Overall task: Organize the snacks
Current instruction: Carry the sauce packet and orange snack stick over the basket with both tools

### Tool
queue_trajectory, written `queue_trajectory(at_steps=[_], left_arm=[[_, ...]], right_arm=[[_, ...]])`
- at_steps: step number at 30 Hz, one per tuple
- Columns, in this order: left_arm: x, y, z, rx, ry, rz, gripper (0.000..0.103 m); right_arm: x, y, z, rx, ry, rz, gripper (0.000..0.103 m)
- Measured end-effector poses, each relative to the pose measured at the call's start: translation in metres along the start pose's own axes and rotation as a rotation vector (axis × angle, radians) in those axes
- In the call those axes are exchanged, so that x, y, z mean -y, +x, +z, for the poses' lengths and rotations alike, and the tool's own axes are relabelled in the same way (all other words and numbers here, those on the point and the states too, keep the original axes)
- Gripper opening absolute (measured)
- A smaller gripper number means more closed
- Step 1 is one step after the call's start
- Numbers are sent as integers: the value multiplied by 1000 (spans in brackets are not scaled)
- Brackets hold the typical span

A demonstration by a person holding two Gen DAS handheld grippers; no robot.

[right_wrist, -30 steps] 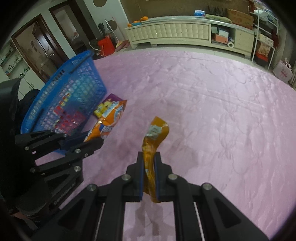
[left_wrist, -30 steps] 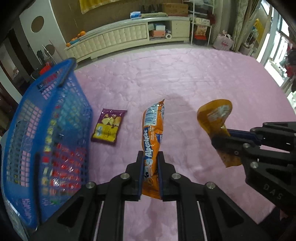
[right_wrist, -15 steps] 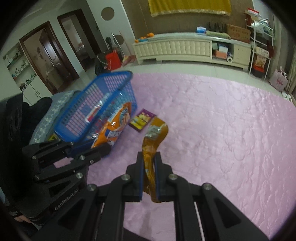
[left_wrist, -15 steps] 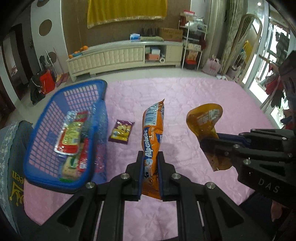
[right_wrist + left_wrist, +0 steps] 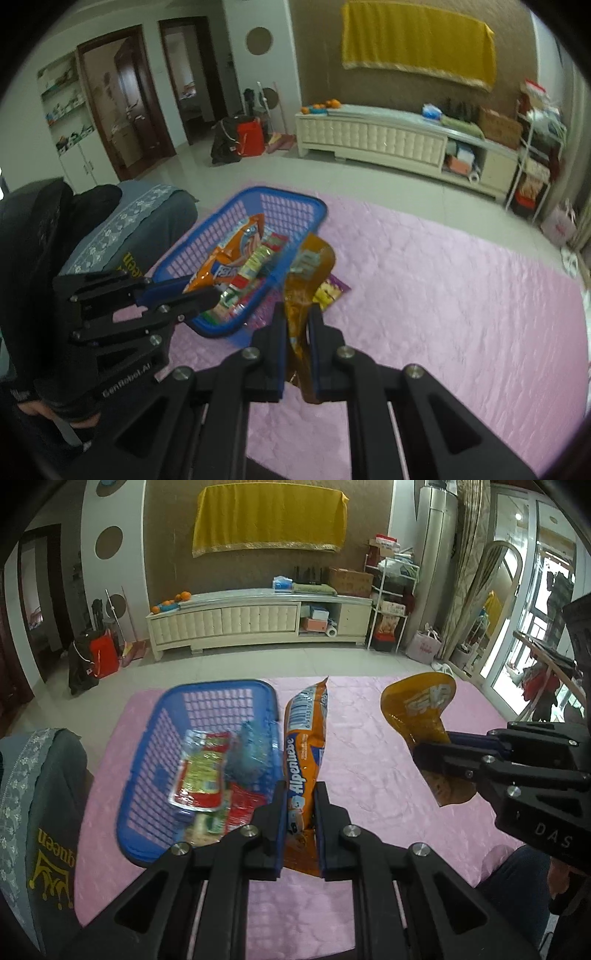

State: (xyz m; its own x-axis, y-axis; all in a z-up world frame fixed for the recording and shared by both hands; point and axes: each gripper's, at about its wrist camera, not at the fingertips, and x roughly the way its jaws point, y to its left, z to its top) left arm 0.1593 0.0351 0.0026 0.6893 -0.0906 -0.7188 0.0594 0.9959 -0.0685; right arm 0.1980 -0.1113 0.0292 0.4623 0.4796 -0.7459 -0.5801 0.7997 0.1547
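My left gripper (image 5: 299, 805) is shut on a long orange Alpenliebe packet (image 5: 304, 746) that stands up between its jaws. In the right wrist view that same packet (image 5: 229, 260) hangs over the blue basket (image 5: 295, 201), held by the left gripper (image 5: 207, 291). My right gripper (image 5: 297, 325) is shut on a brown-orange pouch (image 5: 308, 273), which shows at the right of the left wrist view as the pouch (image 5: 421, 709) in the right gripper (image 5: 432, 749). The blue basket (image 5: 147, 753) lies on the pink quilt with several red and green packets inside. A purple snack bag (image 5: 330, 291) lies on the quilt beside the basket.
The pink quilt (image 5: 369, 760) covers the surface below both grippers. A grey cloth with lace trim and yellow print (image 5: 40, 797) lies at the left edge. Beyond the quilt are tiled floor, a long white cabinet (image 5: 258, 620), shelves and a red bag (image 5: 249, 138).
Both grippers have risen with their packets and now look from higher up. The basket has swung from the left edge towards the middle, so its inside shows. The purple bag is hidden in the left view.
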Motion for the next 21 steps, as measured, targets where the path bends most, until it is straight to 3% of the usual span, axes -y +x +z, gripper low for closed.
queue_trajectory(at_steps=[14,21], left_arm=[[-78,-25,14,61,33,15,12],[-102,-3,6,12,10,12,12]], right_arm=[[-53,36,40,4,-121,88,14],[-62,78,41,-63,-106,130,14]])
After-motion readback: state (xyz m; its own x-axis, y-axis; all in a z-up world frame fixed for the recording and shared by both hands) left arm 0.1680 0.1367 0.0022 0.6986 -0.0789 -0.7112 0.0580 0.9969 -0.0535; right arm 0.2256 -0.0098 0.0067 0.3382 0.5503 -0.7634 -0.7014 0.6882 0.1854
